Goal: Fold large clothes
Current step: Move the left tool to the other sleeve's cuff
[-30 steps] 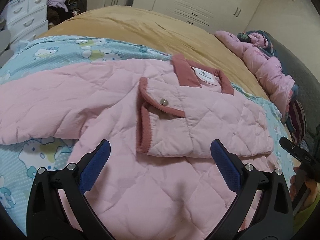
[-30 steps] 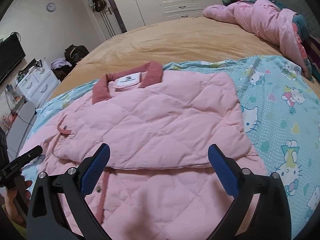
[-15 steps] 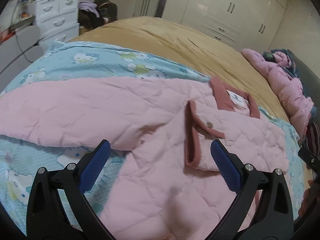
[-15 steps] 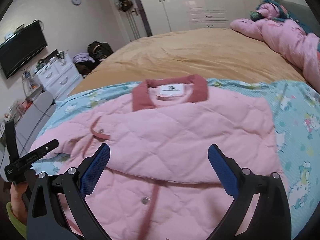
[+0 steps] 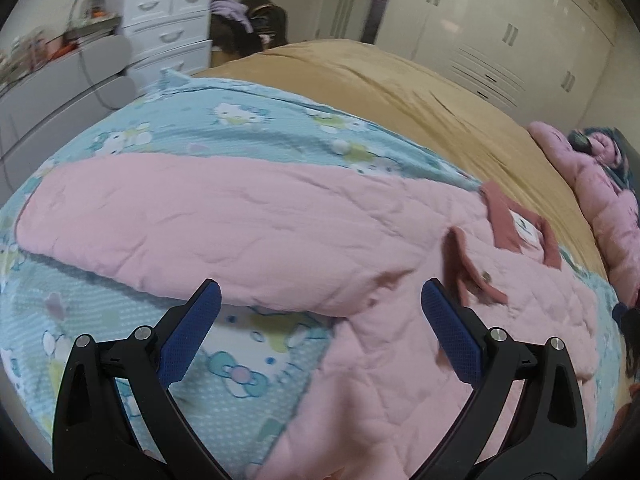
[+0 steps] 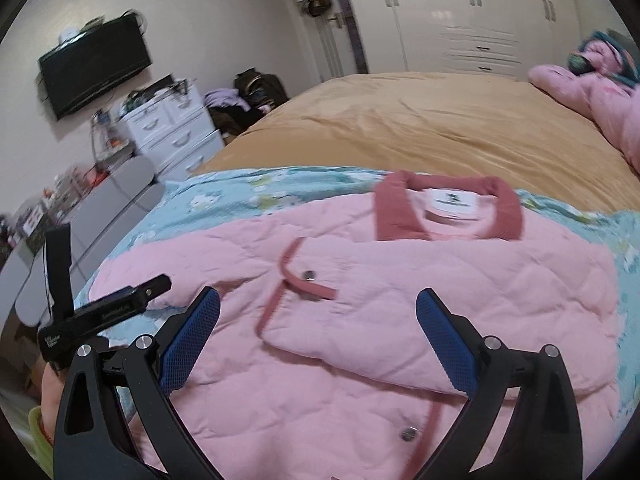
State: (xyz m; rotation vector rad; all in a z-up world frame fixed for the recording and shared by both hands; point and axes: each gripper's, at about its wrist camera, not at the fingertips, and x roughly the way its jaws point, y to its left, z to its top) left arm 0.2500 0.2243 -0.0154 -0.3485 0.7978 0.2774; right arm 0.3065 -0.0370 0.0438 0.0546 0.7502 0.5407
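Observation:
A pink quilted jacket (image 5: 248, 232) with dark pink trim lies flat on the Hello Kitty sheet (image 5: 248, 128). Its left sleeve stretches out to the left. Its right sleeve is folded across the chest, cuff with a snap (image 6: 308, 276) facing up. The collar and label (image 6: 450, 204) lie at the far side. My left gripper (image 5: 320, 320) is open and empty, hovering over the sleeve's underarm area. My right gripper (image 6: 318, 324) is open and empty above the jacket's front. The left gripper also shows in the right wrist view (image 6: 104, 312), at the left.
A tan bedspread (image 6: 420, 128) covers the far half of the bed. A pink duvet (image 5: 600, 208) is heaped at the right. White drawers (image 6: 172, 132), a wall TV (image 6: 94, 64), bags and wardrobes (image 6: 460, 12) stand beyond the bed.
Both grippers have swung left. The left wrist view now centres on the outstretched sleeve; the right wrist view now takes in the folded cuff. The jacket has not moved.

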